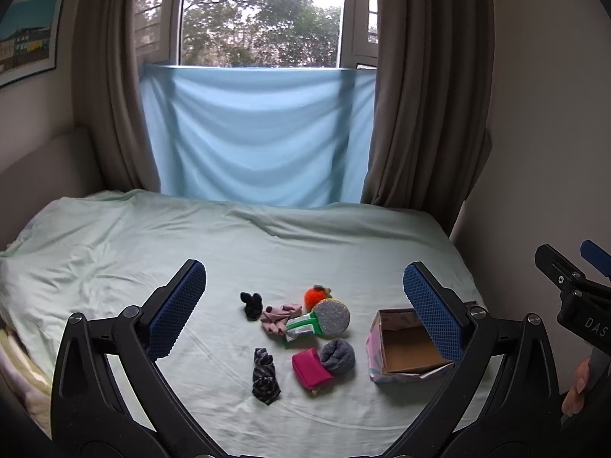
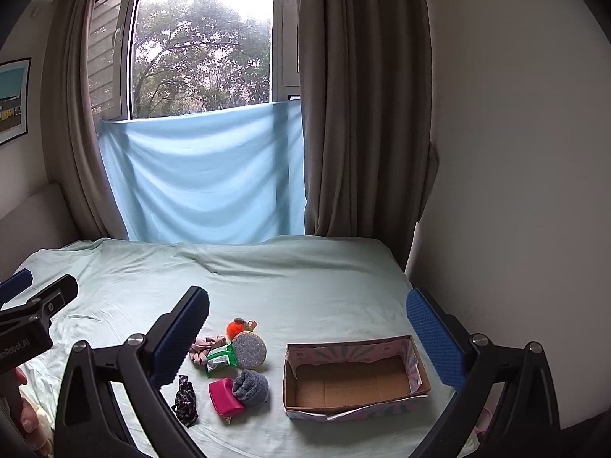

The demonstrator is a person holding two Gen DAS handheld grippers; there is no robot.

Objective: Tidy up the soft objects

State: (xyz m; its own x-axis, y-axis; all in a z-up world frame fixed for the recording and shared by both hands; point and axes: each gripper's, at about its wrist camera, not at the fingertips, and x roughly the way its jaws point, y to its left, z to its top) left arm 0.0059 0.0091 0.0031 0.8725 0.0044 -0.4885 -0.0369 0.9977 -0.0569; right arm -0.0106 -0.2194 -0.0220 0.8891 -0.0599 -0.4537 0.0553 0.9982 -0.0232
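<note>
Soft items lie in a cluster on the pale green bed sheet (image 1: 114, 252): a black fuzzy piece (image 1: 251, 304), a pink cloth (image 1: 278, 317), an orange plush (image 1: 316, 294), a glittery round pad (image 1: 333, 316), a green packet (image 1: 299, 327), a grey rolled sock (image 1: 338, 355), a magenta pouch (image 1: 310, 368) and a dark patterned sock (image 1: 264, 376). An open cardboard box (image 2: 351, 379) stands empty to their right. My left gripper (image 1: 304, 313) is open above the cluster. My right gripper (image 2: 308, 337) is open over the box and items, holding nothing.
A light blue cloth (image 1: 259, 133) hangs below the window between brown curtains (image 1: 420, 95). A wall (image 2: 515, 152) bounds the bed on the right. A framed picture (image 1: 26, 34) hangs on the left wall.
</note>
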